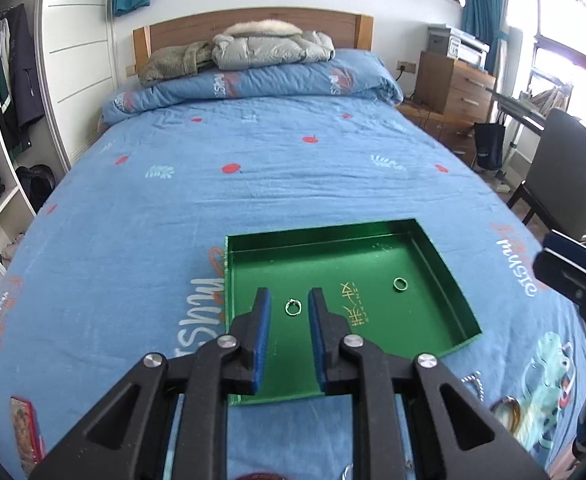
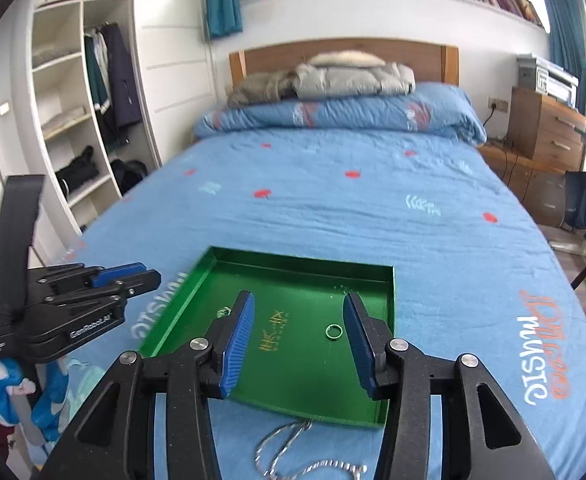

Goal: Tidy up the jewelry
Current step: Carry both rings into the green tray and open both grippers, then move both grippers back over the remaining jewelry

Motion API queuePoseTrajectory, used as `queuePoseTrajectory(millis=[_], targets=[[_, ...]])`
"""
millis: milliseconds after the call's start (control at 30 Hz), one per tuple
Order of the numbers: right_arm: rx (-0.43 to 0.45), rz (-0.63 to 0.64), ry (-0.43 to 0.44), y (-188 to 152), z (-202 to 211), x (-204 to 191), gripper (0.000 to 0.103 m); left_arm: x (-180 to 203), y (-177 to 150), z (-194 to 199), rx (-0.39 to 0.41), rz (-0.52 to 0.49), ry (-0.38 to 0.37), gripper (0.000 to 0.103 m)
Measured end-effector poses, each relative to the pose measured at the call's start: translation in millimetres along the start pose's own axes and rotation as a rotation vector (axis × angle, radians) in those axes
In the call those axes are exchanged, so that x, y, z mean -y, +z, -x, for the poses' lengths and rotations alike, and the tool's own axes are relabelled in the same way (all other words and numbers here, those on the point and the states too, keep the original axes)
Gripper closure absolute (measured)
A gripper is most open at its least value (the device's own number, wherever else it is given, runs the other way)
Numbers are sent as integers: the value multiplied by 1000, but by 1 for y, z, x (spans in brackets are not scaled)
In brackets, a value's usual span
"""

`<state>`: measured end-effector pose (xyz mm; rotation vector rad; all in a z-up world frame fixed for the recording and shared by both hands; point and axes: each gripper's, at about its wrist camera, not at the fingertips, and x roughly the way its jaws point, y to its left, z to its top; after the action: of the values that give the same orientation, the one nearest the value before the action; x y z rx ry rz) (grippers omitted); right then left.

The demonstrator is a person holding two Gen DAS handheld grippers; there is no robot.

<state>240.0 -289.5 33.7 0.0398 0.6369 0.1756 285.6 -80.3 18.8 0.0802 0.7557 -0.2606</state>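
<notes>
A shallow green tray (image 1: 445, 280) (image 2: 197, 276) lies on the blue bedspread. Two rings rest on its floor: a silver ring with a small stone (image 1: 293, 307) (image 2: 224, 312) and a plain band (image 1: 400, 284) (image 2: 334, 331). My left gripper (image 1: 290, 300) (image 2: 153, 274) hovers above the tray's left part, its blue pads a narrow gap apart and gripping nothing; the stone ring shows through the gap, lying below on the tray. My right gripper (image 2: 299, 300) (image 1: 545, 260) stands open over the tray, empty, with the plain band just inside its right finger (image 2: 357, 332).
A silver chain necklace (image 2: 293, 452) (image 1: 475, 384) lies on the bedspread in front of the tray. A gold bangle (image 1: 507, 412) sits near it. A red card (image 1: 27, 428) lies at the near left. Folded jackets (image 1: 269, 48) rest by the headboard; a chair (image 1: 565, 168) stands on the right.
</notes>
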Motion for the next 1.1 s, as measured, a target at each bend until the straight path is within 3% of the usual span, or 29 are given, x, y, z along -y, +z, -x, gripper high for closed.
queuePoseTrajectory(millis=[100, 300, 500, 867, 1000, 1100], targets=[[44, 17, -2, -5, 44, -10, 55, -13, -3, 39, 38, 7, 7, 84], [114, -22, -7, -21, 111, -15, 52, -43, -26, 105, 82, 11, 42, 69], [127, -47, -52, -50, 154, -18, 51, -70, -67, 146, 80, 16, 60, 68], [68, -125, -47, -115, 169, -21, 43, -89, -157, 145, -28, 77, 28, 68], [42, -150, -37, -140, 161, -24, 29, -85, -186, 130, -77, 103, -16, 68], [-1, -163, -19, -162, 144, -29, 26, -81, -207, 112, -127, 114, -27, 66]])
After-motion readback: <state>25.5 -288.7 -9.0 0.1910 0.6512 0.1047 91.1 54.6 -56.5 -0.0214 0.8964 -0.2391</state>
